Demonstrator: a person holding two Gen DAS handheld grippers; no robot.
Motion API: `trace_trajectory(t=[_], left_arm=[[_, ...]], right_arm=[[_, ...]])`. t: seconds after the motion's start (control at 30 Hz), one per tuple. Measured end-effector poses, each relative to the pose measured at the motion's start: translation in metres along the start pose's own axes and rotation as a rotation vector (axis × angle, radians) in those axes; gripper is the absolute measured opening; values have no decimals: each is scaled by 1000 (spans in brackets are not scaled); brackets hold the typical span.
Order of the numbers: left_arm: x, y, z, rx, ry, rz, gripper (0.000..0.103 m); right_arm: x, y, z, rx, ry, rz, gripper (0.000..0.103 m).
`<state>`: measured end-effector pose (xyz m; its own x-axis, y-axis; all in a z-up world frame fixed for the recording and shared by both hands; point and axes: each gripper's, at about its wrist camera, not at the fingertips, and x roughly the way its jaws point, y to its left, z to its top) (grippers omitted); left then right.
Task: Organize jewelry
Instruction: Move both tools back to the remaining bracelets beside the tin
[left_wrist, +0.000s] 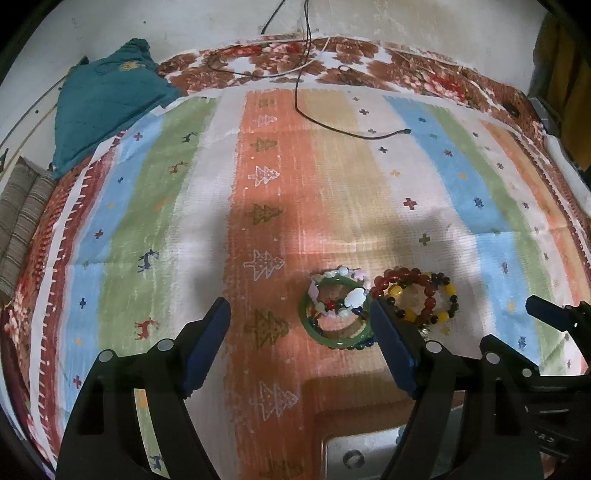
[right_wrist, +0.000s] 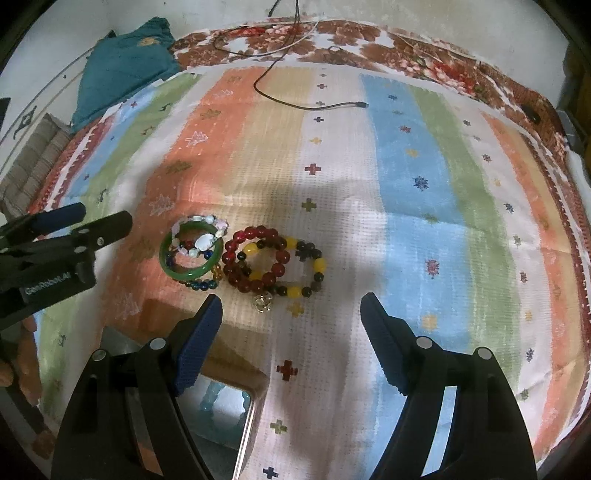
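Note:
A pile of bracelets lies on the striped cloth. A green bangle (left_wrist: 334, 338) (right_wrist: 192, 271) carries a white and pastel bead bracelet (left_wrist: 343, 295) (right_wrist: 201, 240) and a blue bead string (right_wrist: 203, 284). Beside it lie a dark red bead bracelet (left_wrist: 402, 280) (right_wrist: 255, 254) and a yellow and dark bead bracelet (left_wrist: 439, 310) (right_wrist: 306, 280). A wooden jewelry box (left_wrist: 354, 391) (right_wrist: 236, 360) holds a ring (left_wrist: 353, 458) and a light blue bracelet (right_wrist: 210, 400). My left gripper (left_wrist: 299, 314) is open, the bangle just inside its right finger. My right gripper (right_wrist: 291, 302) is open, just short of the pile.
The striped cloth (left_wrist: 461, 177) (right_wrist: 424, 166) covers a floral bedspread (left_wrist: 351, 55). A black cable (left_wrist: 332, 125) (right_wrist: 314, 105) lies at the far side. A teal garment (left_wrist: 103, 96) (right_wrist: 125, 66) sits at the far left. The other gripper shows at each view's edge (left_wrist: 554, 314) (right_wrist: 62, 236).

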<state>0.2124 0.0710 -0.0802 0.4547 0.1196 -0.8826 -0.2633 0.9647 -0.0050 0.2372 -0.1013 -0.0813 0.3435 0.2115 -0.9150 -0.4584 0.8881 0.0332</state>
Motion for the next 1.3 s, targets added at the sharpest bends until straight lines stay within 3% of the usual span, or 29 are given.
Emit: trace_trajectory(t=[0.57,0.7,0.83,1.13,1.23,1.3], left_arm=[[49,1,9,22,84,4,77],[60,3,11,25,104,-1,77],[71,5,13,41,126,5,75],[85,5,21,50,145,-4,70],[89,8,24,49,151,-1,65],[92,8,25,49,154,-1,64]], right_arm=[[32,-1,13,3,51,-3,77],[45,-3,15,21,88,35,77],[50,1,17,-17,83,-9,77],[65,3,27,-20,104,-10,77],[70,3,29,-18,117,-6,67],[74,4,30,-23,124,-9,66]])
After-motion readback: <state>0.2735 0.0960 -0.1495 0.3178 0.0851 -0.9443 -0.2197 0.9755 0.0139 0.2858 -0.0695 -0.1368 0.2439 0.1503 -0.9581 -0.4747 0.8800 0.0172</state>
